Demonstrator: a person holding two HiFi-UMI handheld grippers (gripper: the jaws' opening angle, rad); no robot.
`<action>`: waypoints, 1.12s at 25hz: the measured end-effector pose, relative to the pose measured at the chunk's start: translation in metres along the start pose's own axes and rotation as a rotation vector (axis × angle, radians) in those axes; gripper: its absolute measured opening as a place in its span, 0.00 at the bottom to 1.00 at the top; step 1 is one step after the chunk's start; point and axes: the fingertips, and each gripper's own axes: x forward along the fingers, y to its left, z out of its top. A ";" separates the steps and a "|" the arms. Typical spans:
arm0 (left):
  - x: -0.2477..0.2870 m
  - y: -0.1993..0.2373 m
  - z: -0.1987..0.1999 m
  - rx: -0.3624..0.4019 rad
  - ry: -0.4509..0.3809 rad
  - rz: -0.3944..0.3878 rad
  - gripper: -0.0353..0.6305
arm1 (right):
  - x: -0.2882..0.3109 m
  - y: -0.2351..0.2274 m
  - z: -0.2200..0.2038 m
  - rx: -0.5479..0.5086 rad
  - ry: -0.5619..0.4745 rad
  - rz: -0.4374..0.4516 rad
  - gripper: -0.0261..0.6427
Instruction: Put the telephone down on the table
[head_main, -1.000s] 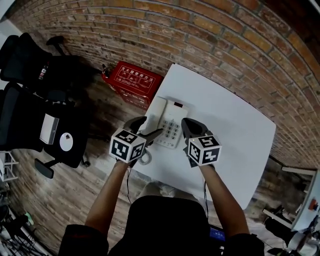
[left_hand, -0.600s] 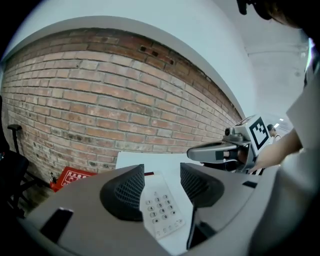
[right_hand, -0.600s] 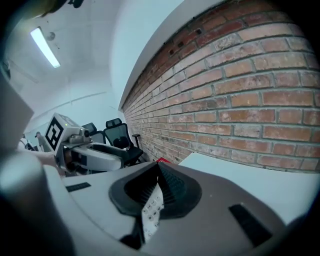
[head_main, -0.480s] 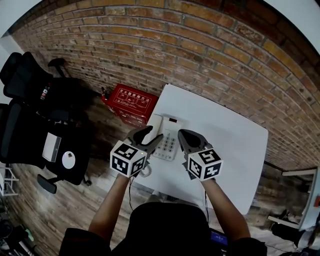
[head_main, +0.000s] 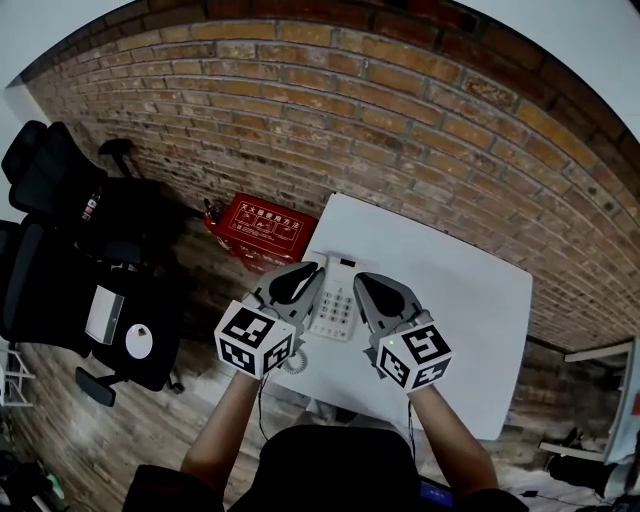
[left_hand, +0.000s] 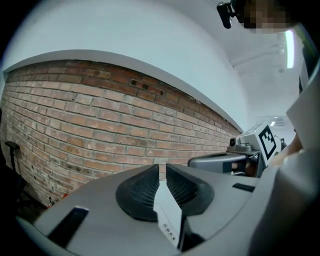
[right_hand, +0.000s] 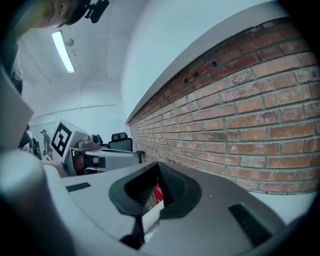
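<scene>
A white telephone (head_main: 336, 300) lies on the white table (head_main: 470, 320) near its left edge, its handset side partly hidden behind my left gripper. Both grippers hang above it without touching it. The left gripper (head_main: 316, 272) (left_hand: 162, 167) has just been closing; its jaws now stand almost together with nothing between them. The right gripper (head_main: 362, 283) (right_hand: 157, 172) is shut and empty. Both point nearly level at the brick wall. In the left gripper view, a white sliver with small buttons (left_hand: 169, 226) shows low in the jaw gap.
A red box (head_main: 268, 228) stands on the floor against the brick wall (head_main: 330, 110), left of the table. Black office chairs (head_main: 60, 250) stand further left on the wooden floor. In each gripper view the other gripper (left_hand: 250, 155) (right_hand: 85, 150) shows alongside.
Both grippers have risen away from the telephone, which stays on the table. The left jaws have gone from wide apart to nearly together. The head view has tilted up toward the wall.
</scene>
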 end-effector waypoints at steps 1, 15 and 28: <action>0.000 0.000 0.003 0.012 -0.008 0.003 0.12 | -0.002 0.001 0.004 0.000 -0.012 -0.004 0.06; -0.017 -0.030 0.033 0.101 -0.090 0.010 0.07 | -0.037 0.017 0.048 0.024 -0.129 -0.001 0.06; -0.030 -0.092 0.050 0.126 -0.128 -0.007 0.07 | -0.094 0.027 0.062 0.000 -0.167 0.008 0.06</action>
